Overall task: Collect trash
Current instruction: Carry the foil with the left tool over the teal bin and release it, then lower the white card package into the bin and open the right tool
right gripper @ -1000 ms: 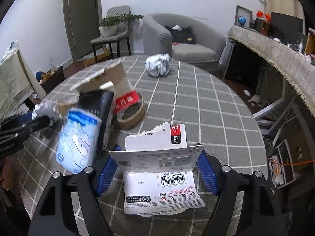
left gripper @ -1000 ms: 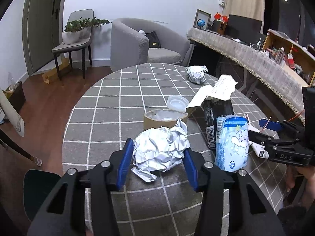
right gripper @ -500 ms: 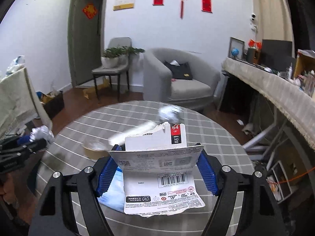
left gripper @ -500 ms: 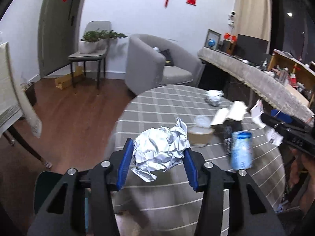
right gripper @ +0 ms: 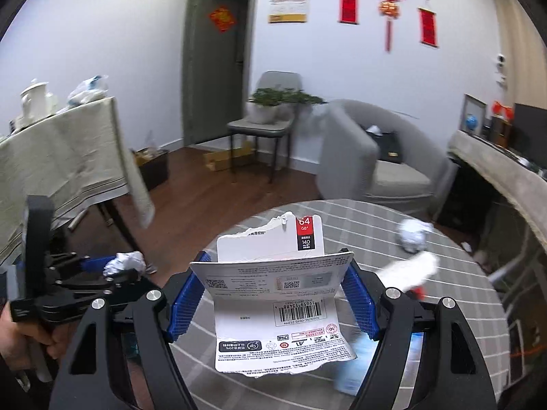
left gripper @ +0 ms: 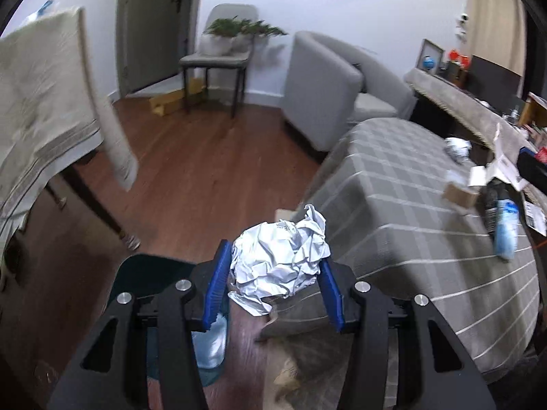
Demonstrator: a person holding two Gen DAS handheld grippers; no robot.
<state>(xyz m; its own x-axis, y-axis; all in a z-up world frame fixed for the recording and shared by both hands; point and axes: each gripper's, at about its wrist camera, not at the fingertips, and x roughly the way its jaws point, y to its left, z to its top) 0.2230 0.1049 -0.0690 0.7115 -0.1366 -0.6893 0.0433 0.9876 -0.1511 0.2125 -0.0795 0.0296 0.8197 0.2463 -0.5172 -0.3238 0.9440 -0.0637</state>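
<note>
Since a second ago, both grippers are being carried away from the middle of the checked worktop (left gripper: 403, 205) toward its edge, the wooden floor (left gripper: 191, 184) now being shown beyond. On the left, a crumpled paper ball (left gripper: 280, 259) is being held clamped between the blue pads of the left gripper (left gripper: 273, 273), above the floor beside the worktop's edge, with a dark bin (left gripper: 150, 273) being seen just below. On the right, a torn memory-card package (right gripper: 280, 294) is being gripped by the right gripper (right gripper: 273, 290) over the worktop, where another paper ball (right gripper: 413, 235) is being left behind.
</note>
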